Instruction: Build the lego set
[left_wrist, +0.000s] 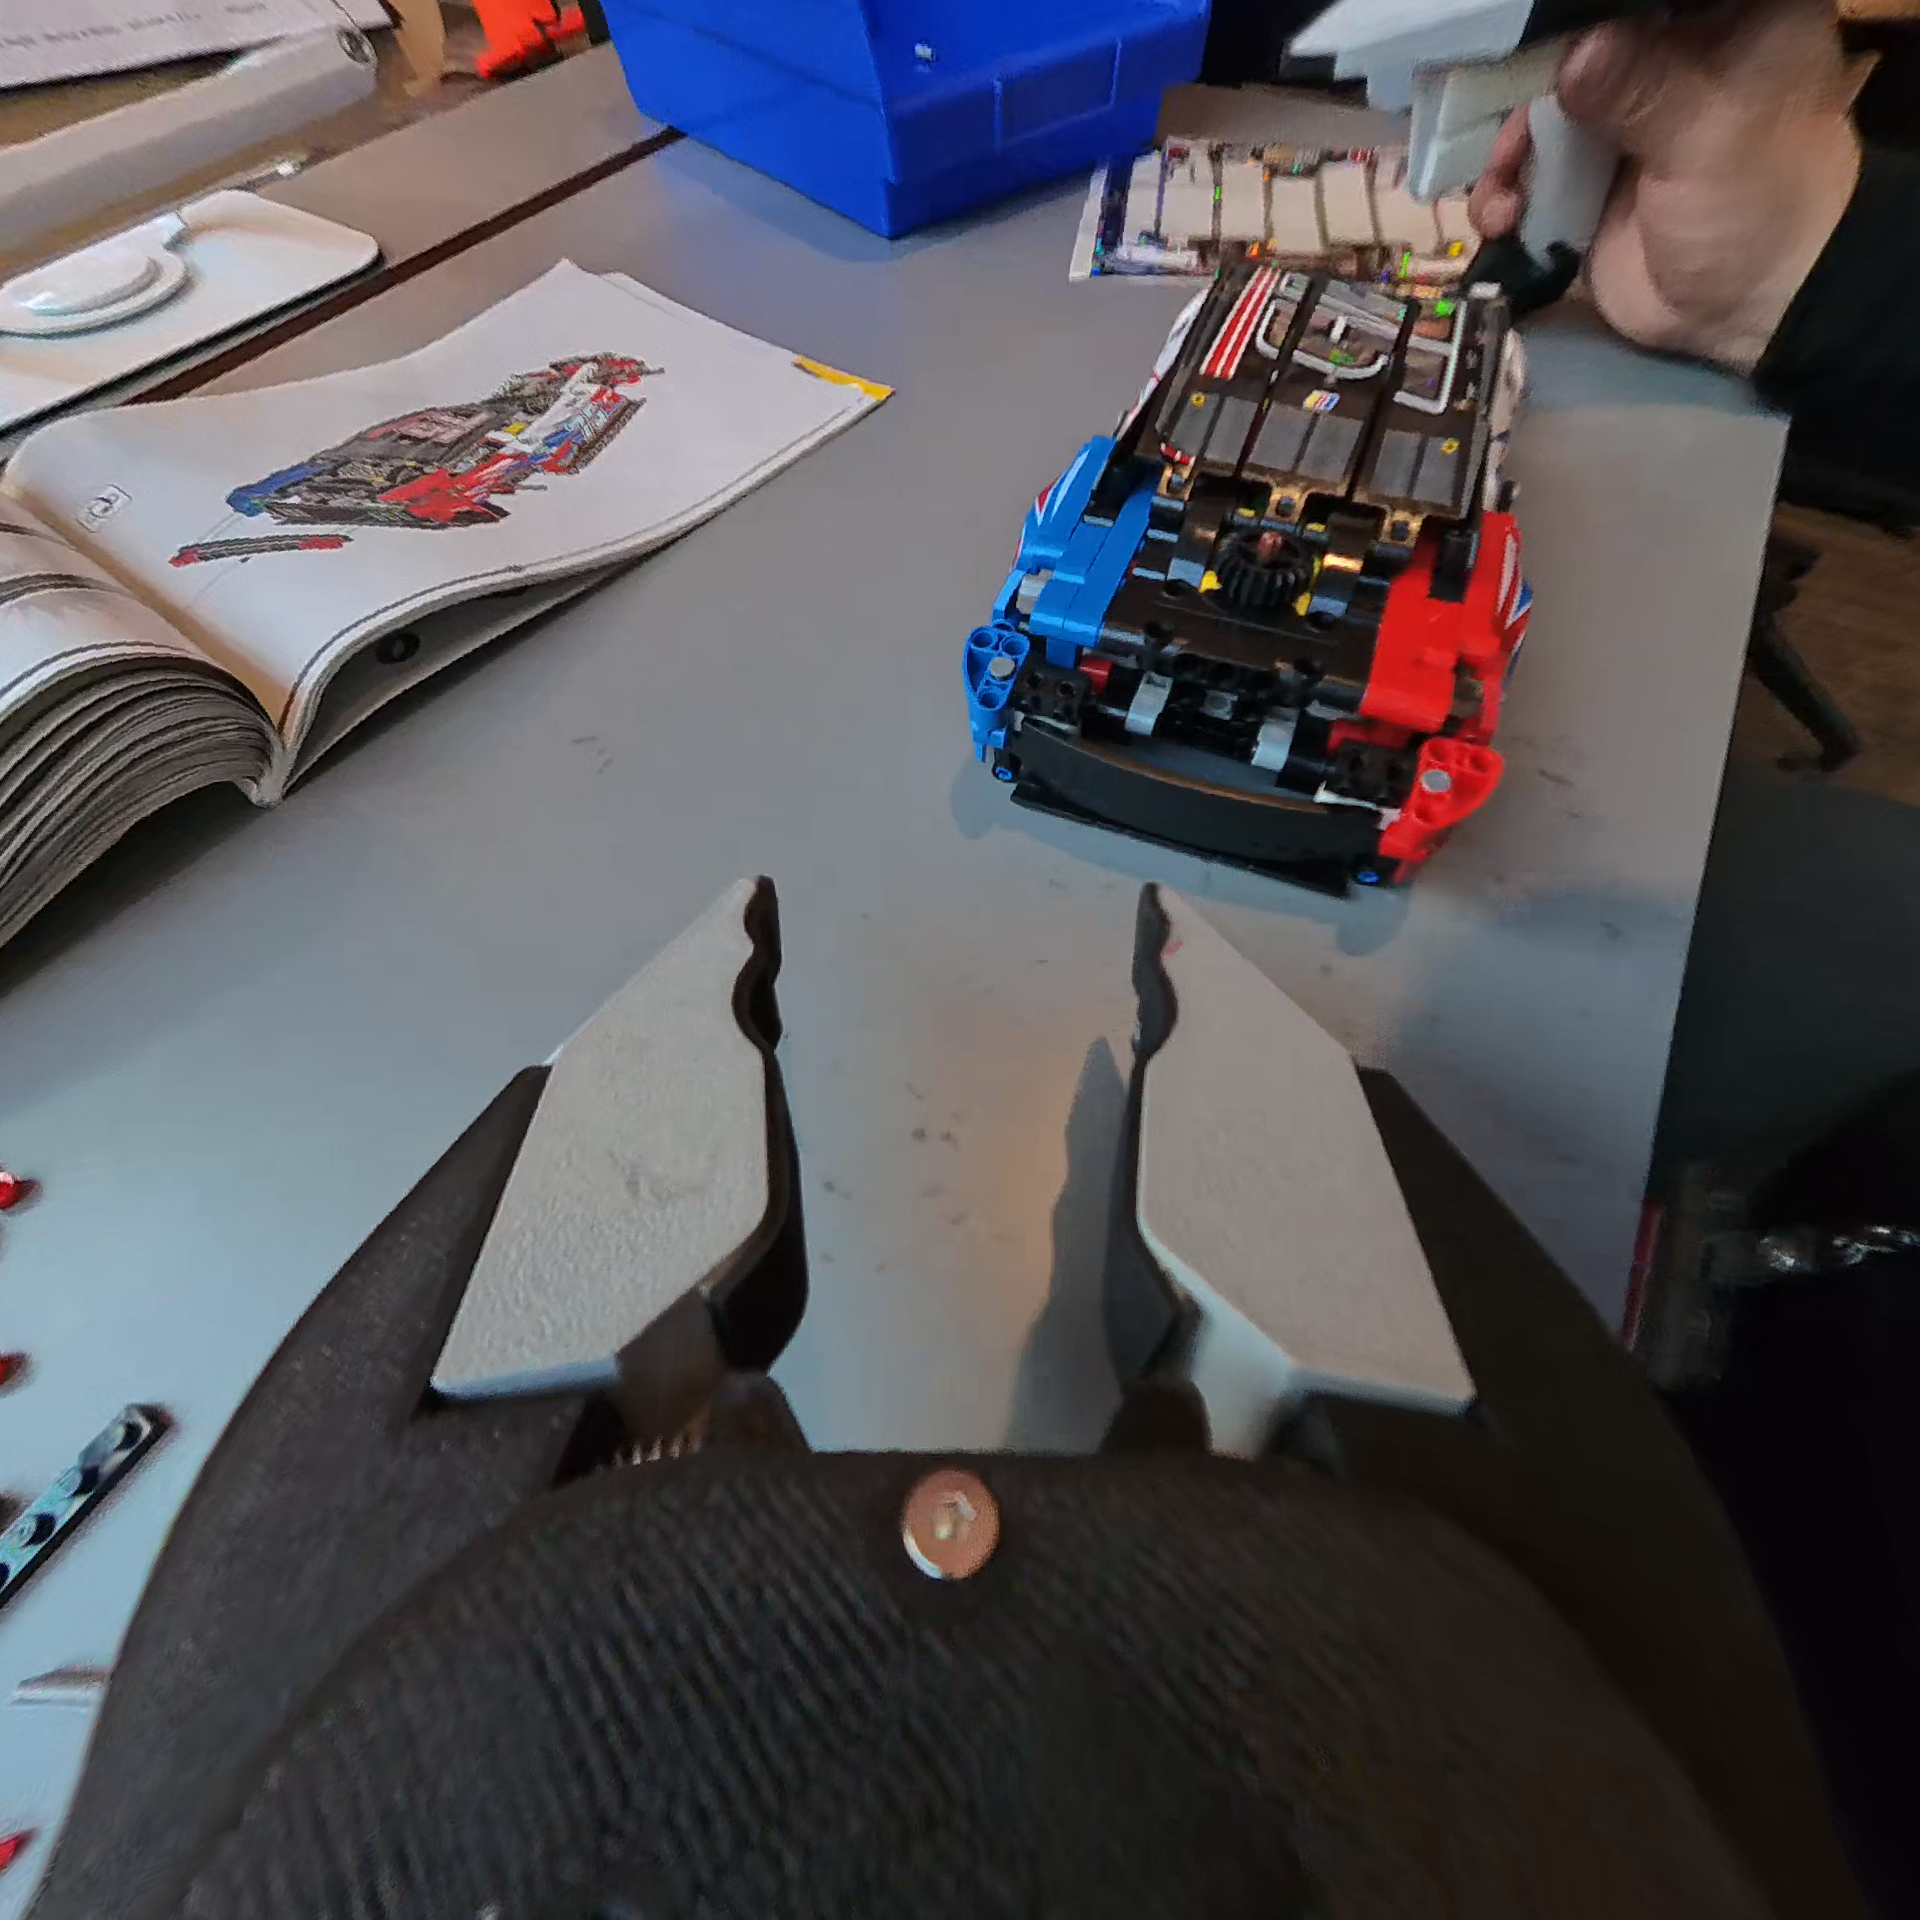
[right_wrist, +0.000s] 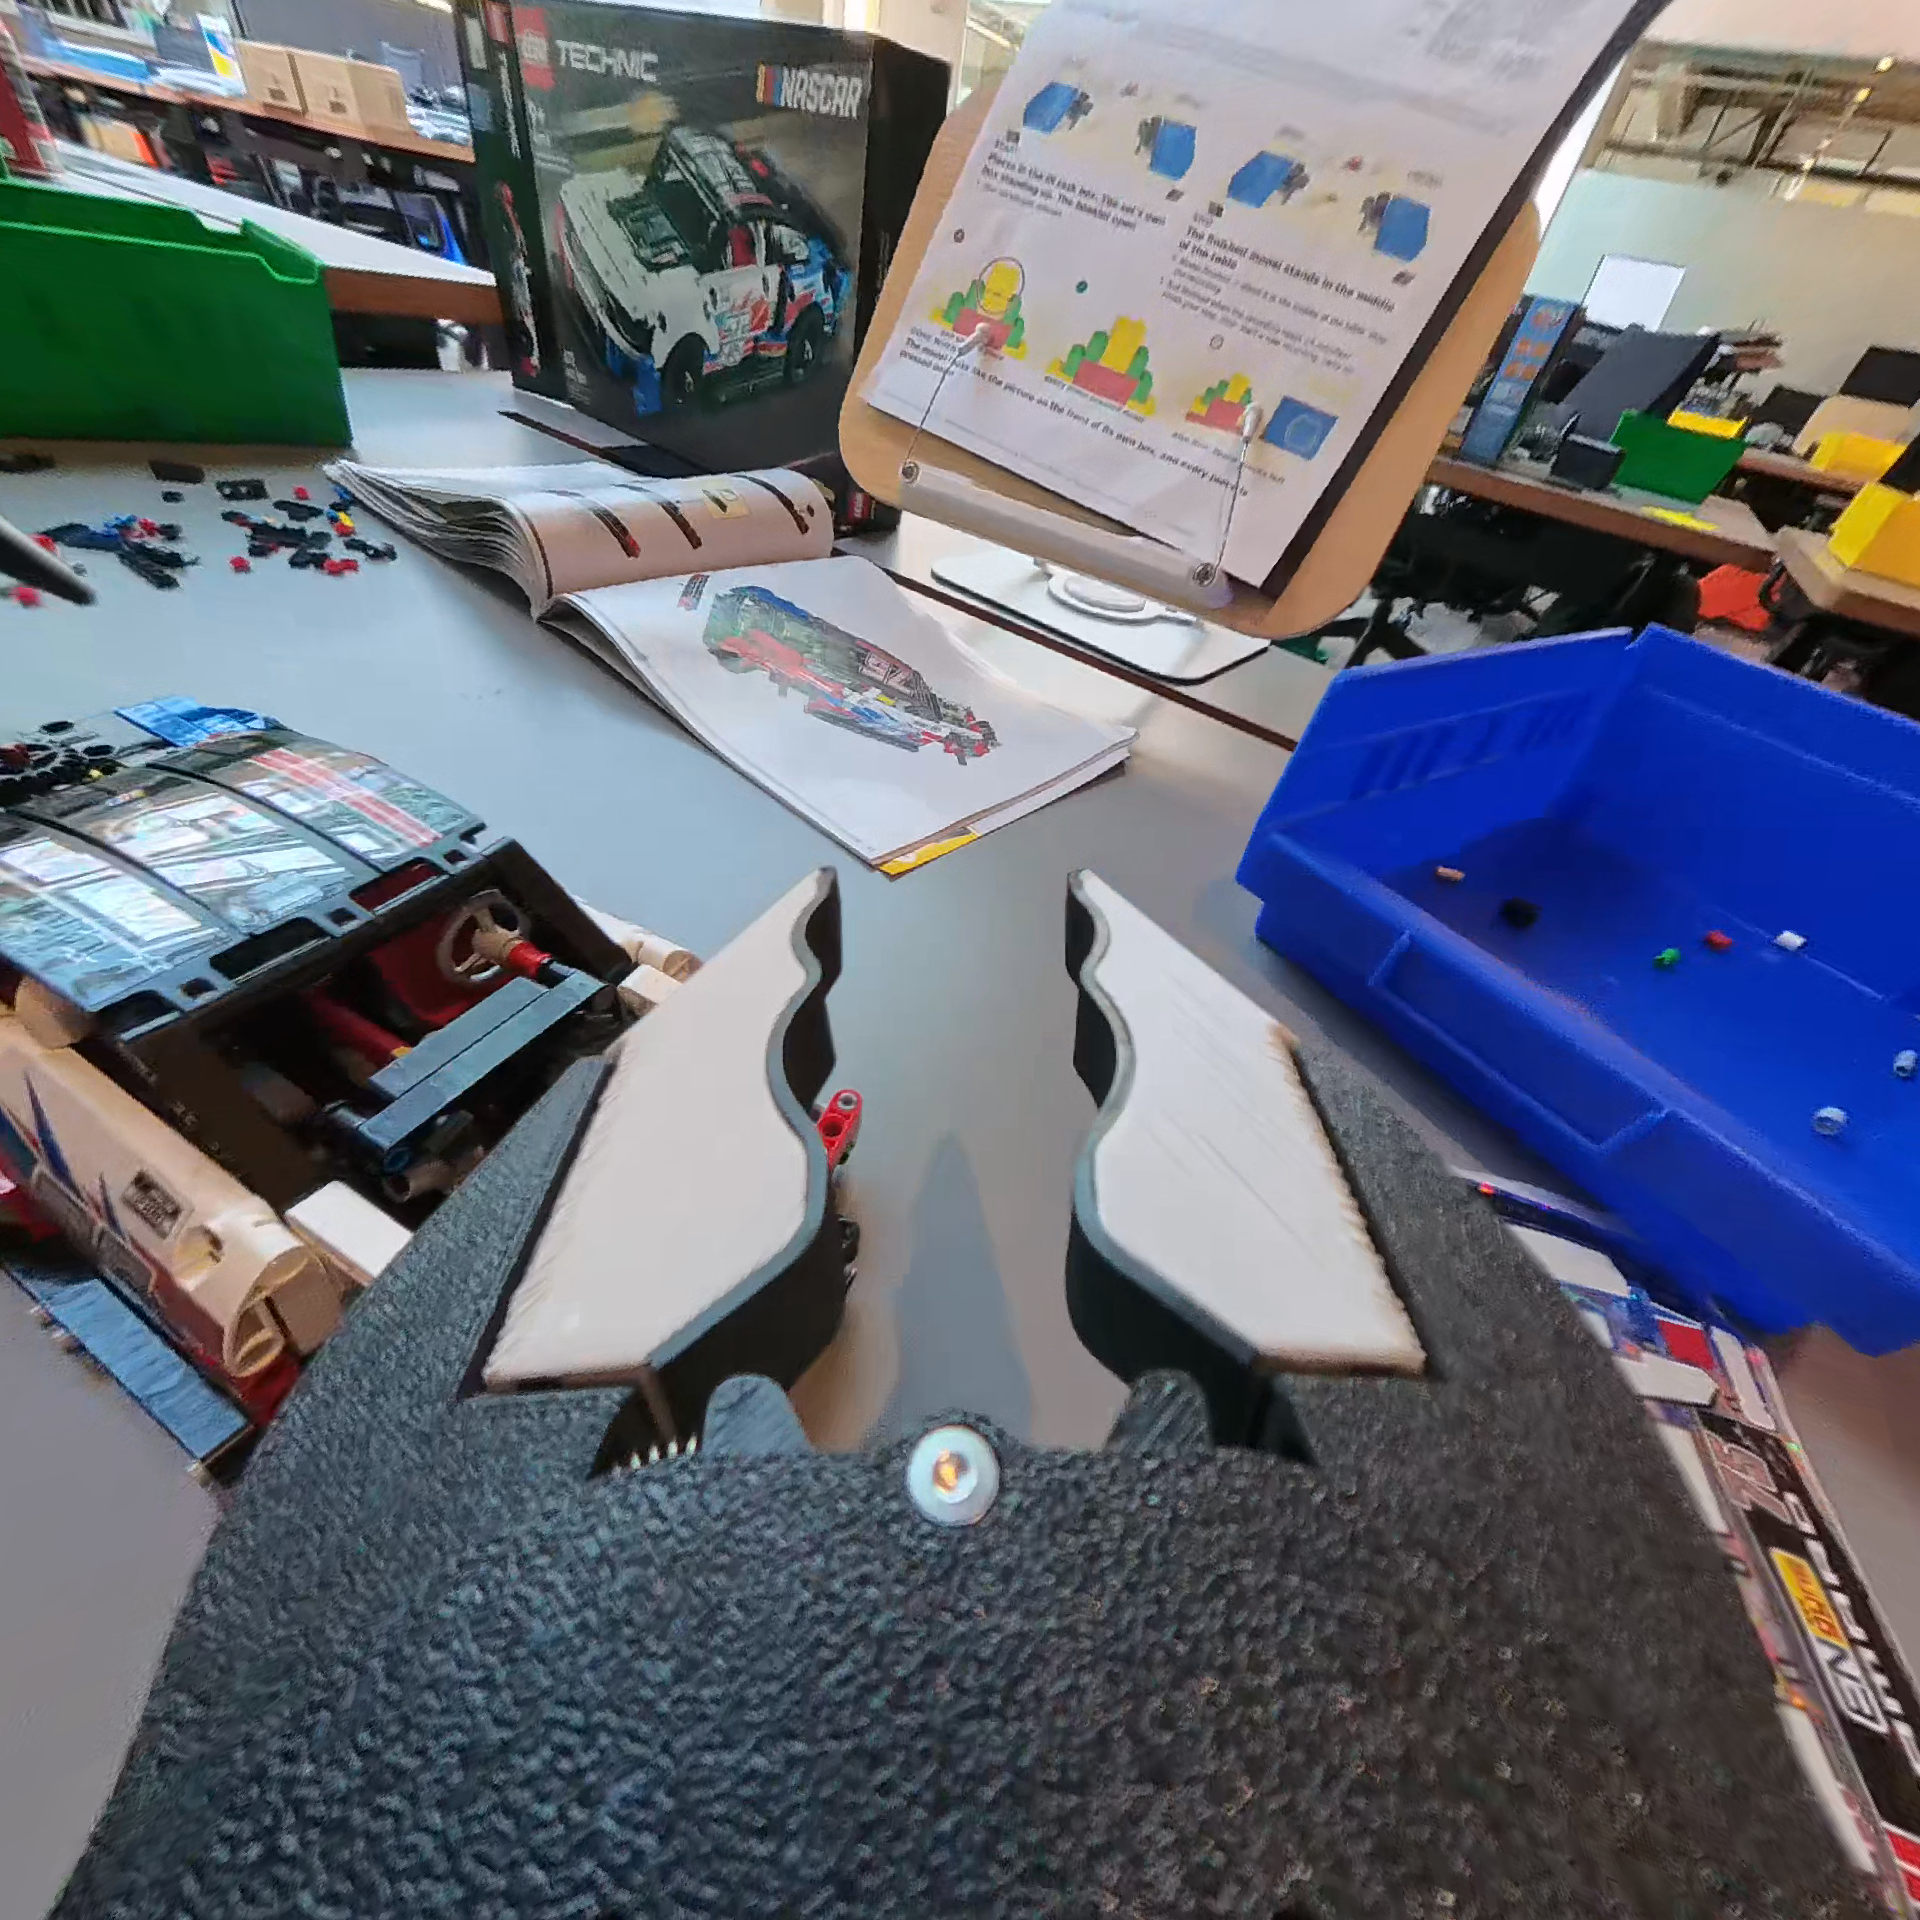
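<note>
A part-built lego car (left_wrist: 1278, 582), black on top with blue and red corners, stands on the grey table (left_wrist: 727, 790) ahead and right of my left gripper (left_wrist: 956, 914), which is open and empty above the table. In the right wrist view the car (right_wrist: 229, 935) lies at the left, with white side panels. My right gripper (right_wrist: 951, 904) is open and empty, just right of the car. The right gripper, held by a hand (left_wrist: 1704, 197), also shows beyond the car in the left wrist view. An open instruction booklet (left_wrist: 343, 520) lies at the left.
A blue bin (right_wrist: 1600, 966) with a few small pieces stands at the right; it also shows at the back (left_wrist: 904, 104). A sticker sheet (right_wrist: 1787, 1558) lies beside it. Loose pieces (right_wrist: 249, 530), a set box (right_wrist: 686, 229), a green bin (right_wrist: 156, 332) and a sheet stand (right_wrist: 1174, 301) stand farther back. Tip to tip, the grippers are about 30 cm apart.
</note>
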